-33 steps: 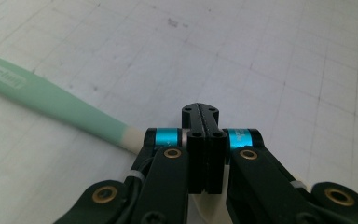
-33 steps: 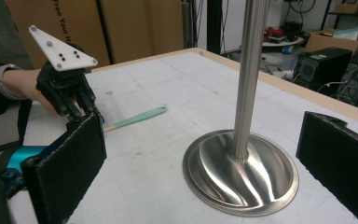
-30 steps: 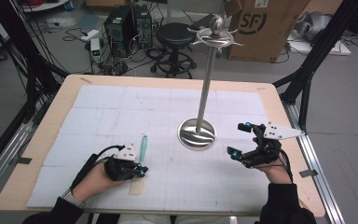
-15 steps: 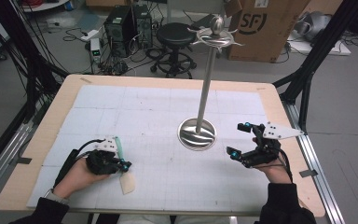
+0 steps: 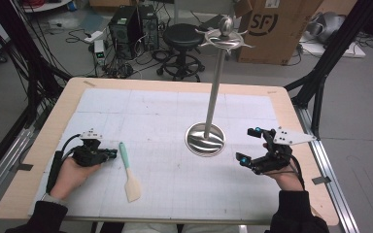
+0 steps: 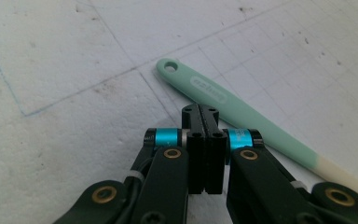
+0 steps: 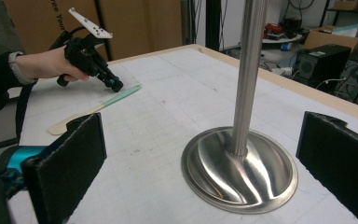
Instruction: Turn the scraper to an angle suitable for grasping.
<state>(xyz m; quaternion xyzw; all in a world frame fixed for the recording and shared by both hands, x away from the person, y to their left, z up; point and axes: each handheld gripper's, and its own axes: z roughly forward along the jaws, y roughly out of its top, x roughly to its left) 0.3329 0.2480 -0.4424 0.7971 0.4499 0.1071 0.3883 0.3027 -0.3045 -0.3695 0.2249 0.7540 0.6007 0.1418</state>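
A spatula point(image 5: 127, 170) with a mint green handle and a cream blade lies flat on the white gridded mat, left of centre. In the left gripper view its handle point(image 6: 233, 109) runs just beyond the jaw tips. My left gripper point(image 5: 114, 154) is shut with nothing between its jaws. Its tips point(image 6: 199, 112) sit right beside the handle, and I cannot tell whether they touch it. A tall steel stand point(image 5: 215, 87) rises from a round base point(image 5: 205, 140). My right gripper point(image 5: 246, 144) stands open, just right of that base, with its wide black pads point(image 7: 70, 161) framing the base point(image 7: 240, 170).
The wooden table edge point(image 5: 58, 116) frames the mat. The stand's top carries outspread metal arms point(image 5: 226, 39) high above the table. In the right gripper view the left hand and its gripper point(image 7: 116, 86) show far off by the spatula point(image 7: 102, 105).
The left hand has slid left across the mat. The spatula shifted left with it early on and now lies still, the gripper beside its handle. The right hand has stayed put.
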